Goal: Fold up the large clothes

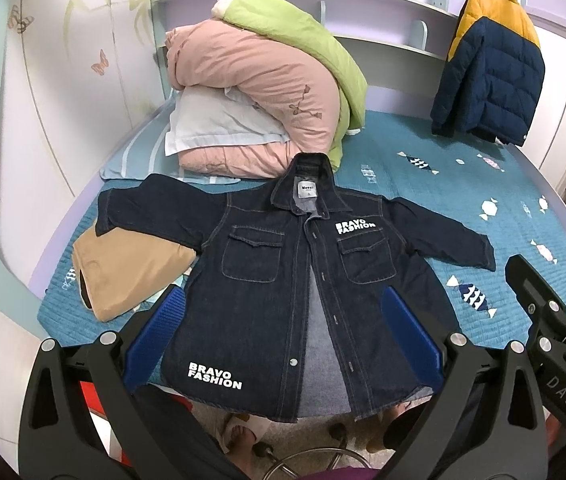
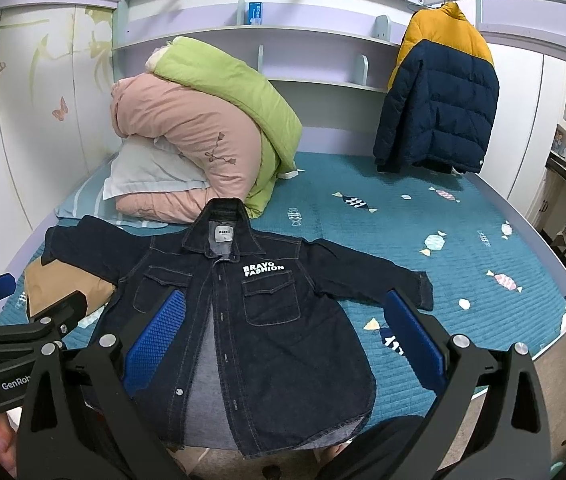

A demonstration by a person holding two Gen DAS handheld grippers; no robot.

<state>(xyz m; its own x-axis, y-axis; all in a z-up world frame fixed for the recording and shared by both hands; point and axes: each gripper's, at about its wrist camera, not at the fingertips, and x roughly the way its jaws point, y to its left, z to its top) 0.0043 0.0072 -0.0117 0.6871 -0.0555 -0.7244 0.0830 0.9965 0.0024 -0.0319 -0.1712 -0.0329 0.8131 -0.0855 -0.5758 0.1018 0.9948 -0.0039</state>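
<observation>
A dark denim jacket lies face up on the teal bedspread, collar away from me, both sleeves spread out, its front hanging open at the bottom. White "BRAVO FASHION" lettering marks the chest and lower hem. My left gripper hovers open over the jacket's lower half, blue pads wide apart, holding nothing. My right gripper is open above the jacket's right side and lower hem, also holding nothing. Each gripper shows at the edge of the other's view: the right gripper and the left gripper.
A tan folded garment lies under the jacket's left sleeve. Rolled pink and green quilts and a pillow sit at the bed's head. A yellow and navy puffer jacket hangs at the back right. A person's feet and a stool base show below the bed edge.
</observation>
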